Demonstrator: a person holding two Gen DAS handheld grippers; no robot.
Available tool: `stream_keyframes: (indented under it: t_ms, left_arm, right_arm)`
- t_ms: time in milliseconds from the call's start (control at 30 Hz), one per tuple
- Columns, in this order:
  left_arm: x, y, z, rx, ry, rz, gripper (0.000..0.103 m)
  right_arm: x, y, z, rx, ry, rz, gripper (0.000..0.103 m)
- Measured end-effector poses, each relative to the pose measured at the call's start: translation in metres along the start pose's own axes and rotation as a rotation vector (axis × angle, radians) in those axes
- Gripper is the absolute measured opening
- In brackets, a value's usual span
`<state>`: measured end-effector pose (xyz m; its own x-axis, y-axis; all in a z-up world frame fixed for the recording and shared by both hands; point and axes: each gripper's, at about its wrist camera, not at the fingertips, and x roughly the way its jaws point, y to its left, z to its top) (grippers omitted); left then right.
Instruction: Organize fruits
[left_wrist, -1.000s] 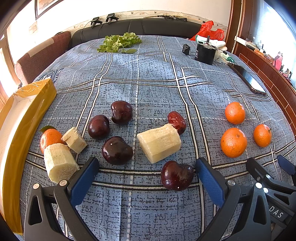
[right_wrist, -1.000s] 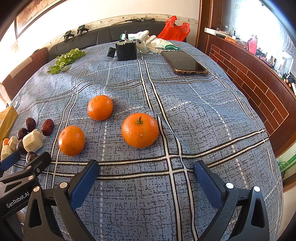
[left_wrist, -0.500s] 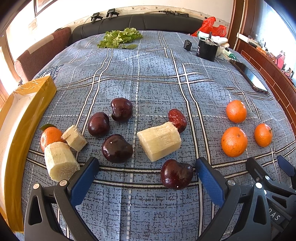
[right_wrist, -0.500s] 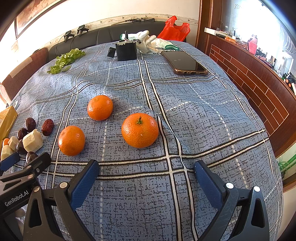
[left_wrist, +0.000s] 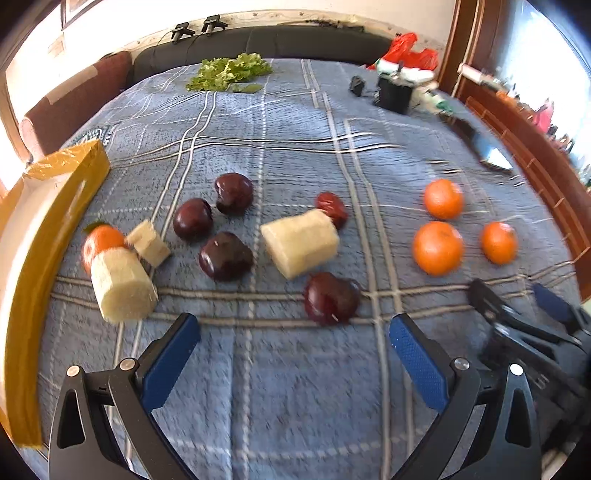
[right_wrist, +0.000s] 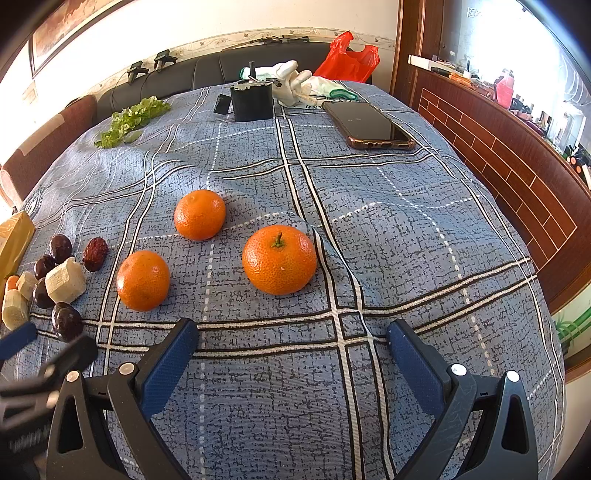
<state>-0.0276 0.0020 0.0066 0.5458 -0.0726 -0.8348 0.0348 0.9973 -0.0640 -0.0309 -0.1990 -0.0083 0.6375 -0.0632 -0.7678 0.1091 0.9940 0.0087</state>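
On the blue checked cloth, the left wrist view shows several dark cherries, the nearest one (left_wrist: 331, 298) just ahead of my open left gripper (left_wrist: 293, 332). A large sugarcane chunk (left_wrist: 301, 243) lies beside a red date (left_wrist: 331, 209). Two more sugarcane pieces (left_wrist: 122, 285) and a small orange (left_wrist: 101, 242) sit at the left. Three oranges (left_wrist: 437, 248) lie to the right. In the right wrist view my open right gripper (right_wrist: 291, 338) hovers near the big stemmed orange (right_wrist: 279, 264), with two other oranges (right_wrist: 143, 280) further left. Nothing is between either pair of fingers.
A yellow box (left_wrist: 40, 236) runs along the cloth's left edge. At the far end lie lettuce leaves (left_wrist: 229, 72), a black container (right_wrist: 252, 101), white gloves (right_wrist: 295, 83) and a red bag (right_wrist: 349, 57). A phone (right_wrist: 369, 125) lies at the far right, beside a wooden ledge (right_wrist: 517, 166).
The left gripper has drawn back and swung a little, so the fruit sits further ahead in its view, now blurred. The right gripper has stayed still.
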Motion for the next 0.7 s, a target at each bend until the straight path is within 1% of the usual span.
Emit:
stream_keyframes:
  t_ms: [100, 233, 300, 400, 467, 567, 700]
  left_arm:
    - [-0.020, 0.000, -0.006, -0.002, -0.053, -0.030, 0.103]
    - [-0.058, 0.003, -0.013, 0.018, -0.173, -0.035, 0.103]
    - [-0.082, 0.007, -0.020, 0.028, -0.256, -0.005, 0.103]
    - [-0.110, 0.017, -0.024, 0.029, -0.351, 0.033, 0.103]
    - [-0.128, 0.027, -0.027, 0.014, -0.387, 0.026, 0.103]
    - [-0.160, 0.041, -0.028, -0.012, -0.445, -0.016, 0.103]
    - [-0.194, 0.051, -0.034, 0.003, -0.521, -0.026, 0.103]
  right_arm:
    - [0.000, 0.000, 0.000, 0.000, 0.000, 0.000, 0.103]
    - [-0.001, 0.001, -0.001, 0.000, 0.000, 0.000, 0.103]
    - [-0.001, 0.002, -0.001, 0.001, 0.000, -0.001, 0.103]
    - [-0.002, 0.001, -0.002, 0.001, 0.002, 0.002, 0.103]
    - [-0.002, -0.001, 0.001, -0.005, 0.025, 0.014, 0.103]
    - [-0.004, -0.003, -0.003, 0.037, 0.079, -0.014, 0.103]
    - [-0.012, 0.002, -0.012, 0.046, 0.107, -0.030, 0.103]
